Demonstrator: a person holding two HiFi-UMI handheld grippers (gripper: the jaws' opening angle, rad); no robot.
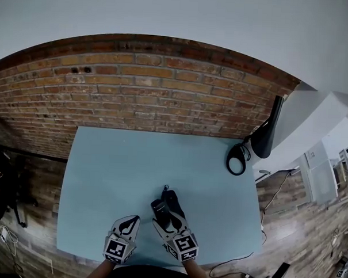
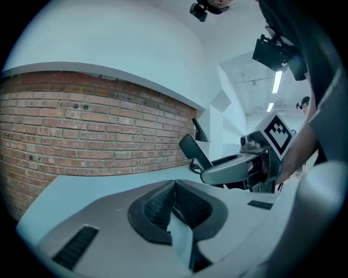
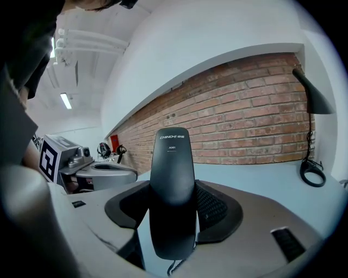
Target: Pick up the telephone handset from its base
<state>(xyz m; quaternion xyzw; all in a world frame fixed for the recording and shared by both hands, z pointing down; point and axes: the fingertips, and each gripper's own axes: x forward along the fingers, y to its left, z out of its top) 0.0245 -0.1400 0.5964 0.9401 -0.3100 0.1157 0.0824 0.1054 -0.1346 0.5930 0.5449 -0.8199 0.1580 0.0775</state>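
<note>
Handset (image 3: 172, 179) clamped in right tongs (image 1: 169, 212), near middle of table (image 1: 115, 173) front edge, cord (image 3: 175, 266) trailing below. Left tongs (image 2: 174, 189) pinched together, empty, just beside. Lift step appears in hand; base not made out. Next: raise straight, watch cord.

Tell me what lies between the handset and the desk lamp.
Only bare tabletop lies between the handset and the desk lamp, as the head view shows.
</note>
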